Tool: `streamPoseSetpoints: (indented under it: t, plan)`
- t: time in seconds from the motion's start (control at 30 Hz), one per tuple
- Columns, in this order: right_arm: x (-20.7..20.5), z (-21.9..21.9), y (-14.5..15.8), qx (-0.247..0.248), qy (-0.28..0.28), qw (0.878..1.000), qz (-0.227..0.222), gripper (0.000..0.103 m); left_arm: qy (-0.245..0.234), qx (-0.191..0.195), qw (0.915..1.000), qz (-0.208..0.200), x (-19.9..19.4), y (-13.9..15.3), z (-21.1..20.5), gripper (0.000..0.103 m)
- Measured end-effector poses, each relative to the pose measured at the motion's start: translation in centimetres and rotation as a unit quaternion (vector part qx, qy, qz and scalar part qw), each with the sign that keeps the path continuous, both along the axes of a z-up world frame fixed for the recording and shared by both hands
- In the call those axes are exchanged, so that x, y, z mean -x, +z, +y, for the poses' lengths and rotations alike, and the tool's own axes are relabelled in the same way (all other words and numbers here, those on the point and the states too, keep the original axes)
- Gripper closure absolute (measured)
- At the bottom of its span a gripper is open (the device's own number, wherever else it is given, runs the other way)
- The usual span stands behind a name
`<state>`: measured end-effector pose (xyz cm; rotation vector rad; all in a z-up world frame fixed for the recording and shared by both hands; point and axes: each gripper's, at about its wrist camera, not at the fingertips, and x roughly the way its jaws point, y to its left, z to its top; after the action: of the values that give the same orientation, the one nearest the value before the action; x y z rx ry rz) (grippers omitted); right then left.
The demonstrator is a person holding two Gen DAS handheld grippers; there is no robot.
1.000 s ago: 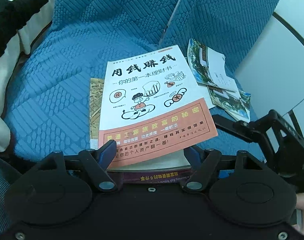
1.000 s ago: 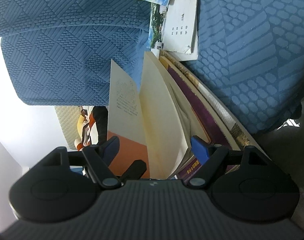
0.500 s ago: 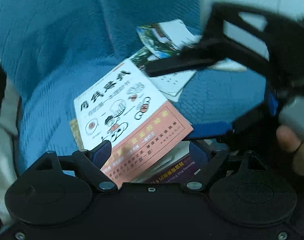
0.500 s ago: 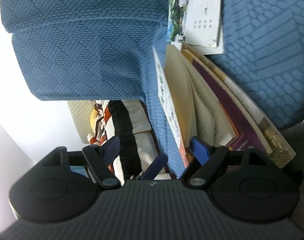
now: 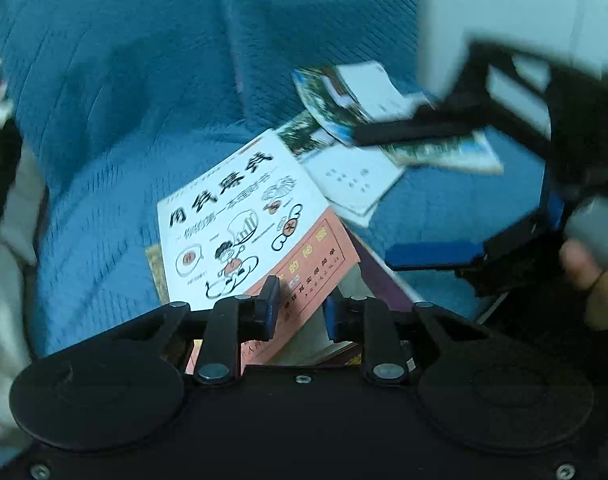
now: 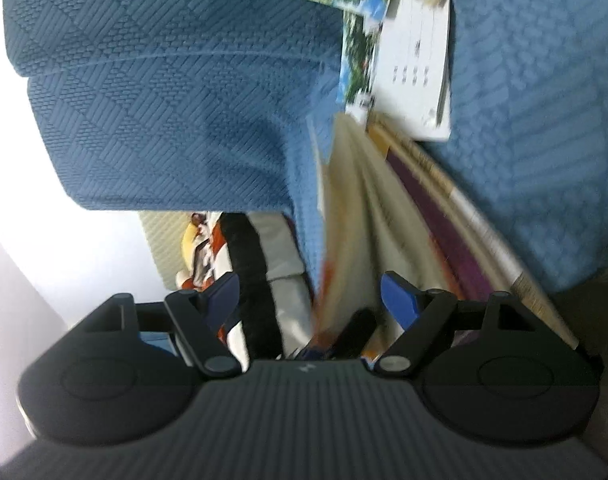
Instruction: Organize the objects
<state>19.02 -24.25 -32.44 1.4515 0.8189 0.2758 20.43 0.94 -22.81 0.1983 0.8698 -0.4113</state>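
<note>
A white and orange book [image 5: 239,216] tops a stack on the blue sofa seat [image 5: 103,200]. My left gripper [image 5: 299,308] is over its near corner. Its jaws are closing, with the orange corner of the cover between them, and I see no pad pressing on it. A purple book [image 5: 380,276] lies underneath. My right gripper [image 5: 372,196] comes in from the right, open. In the right wrist view this gripper [image 6: 310,296] stands wide, facing the cream page edges [image 6: 356,208] of the stack, and nothing is held.
Loose photo booklets [image 5: 332,116] and a white booklet [image 5: 352,184] lie behind the stack, towards the sofa back. A white, black and orange cushion [image 6: 239,264] sits beyond the seat's far side. A hand [image 5: 596,276] holds the right gripper. A pale wall [image 5: 484,0] is at upper right.
The left gripper's view rolled and shifted, and its jaws narrowed around the book's corner. The top book's lifted cover came down flat. The right gripper stayed open and hardly moved.
</note>
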Motion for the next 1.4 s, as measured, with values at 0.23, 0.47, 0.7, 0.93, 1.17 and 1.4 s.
streamPoseSetpoints:
  t: [0.23,0.47,0.7,0.93,1.17,1.4]
  plan:
    - [-2.4,0.4,-0.2,0.015,-0.002,1.000,0.027,0.022,0.070,0.117,0.9881,0.069,-1.3,0.4,4.5,0.082]
    - [-3.4,0.2,-2.0,-0.006,-0.023,0.999,0.036,0.022,0.079,0.129,0.9858,0.073,-1.2,0.2,5.2,0.082]
    - [-5.4,1.7,-2.5,0.003,0.022,1.000,0.013,0.022,0.076,0.130,0.9857,0.075,-1.1,0.1,5.1,0.082]
    - [-4.7,2.5,-2.3,-0.018,0.069,0.997,-0.002,0.022,0.075,0.134,0.9848,0.082,-1.2,-0.1,5.2,0.082]
    - [-2.0,1.7,-1.3,-0.039,0.052,0.998,-0.007,0.022,0.065,0.130,0.9848,0.095,-1.3,-0.9,4.6,0.071]
    - [-0.6,0.6,0.2,0.062,0.021,0.998,-0.014,0.022,0.041,0.117,0.9836,0.131,-0.8,-1.2,4.0,0.041]
